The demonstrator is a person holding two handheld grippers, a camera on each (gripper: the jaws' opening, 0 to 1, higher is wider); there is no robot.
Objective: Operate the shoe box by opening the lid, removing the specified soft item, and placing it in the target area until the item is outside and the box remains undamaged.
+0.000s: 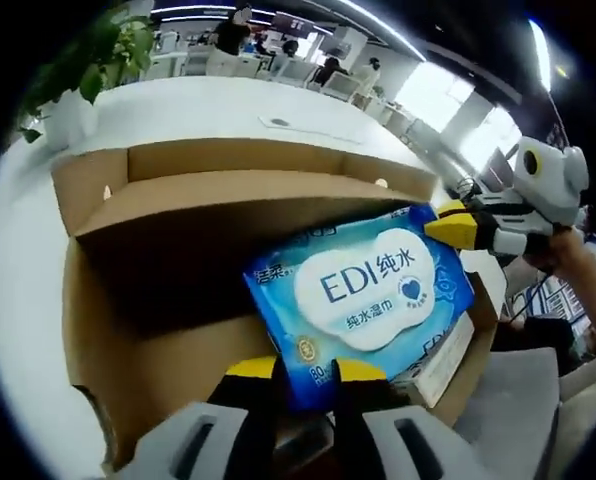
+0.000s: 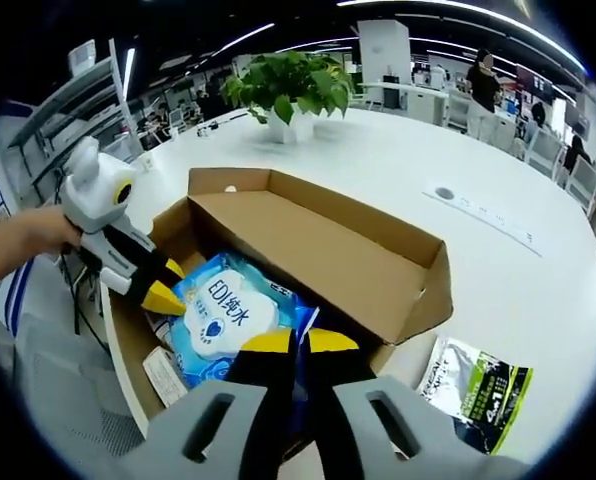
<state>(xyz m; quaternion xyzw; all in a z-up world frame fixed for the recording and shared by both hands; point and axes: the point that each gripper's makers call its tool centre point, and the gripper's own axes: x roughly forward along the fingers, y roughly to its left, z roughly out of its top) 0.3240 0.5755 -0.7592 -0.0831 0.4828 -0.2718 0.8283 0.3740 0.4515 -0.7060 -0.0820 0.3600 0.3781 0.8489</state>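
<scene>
Left gripper view: the left gripper and right gripper are both clamping the wet-wipes pack over the open shoe box.

Both views close, facing opposite ways over shared shoe box, wipes pack

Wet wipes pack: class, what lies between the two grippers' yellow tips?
Only the blue wet wipes pack itself: the left gripper and right gripper pinch opposite ends, over the cardboard box. Right gripper view.
</scene>
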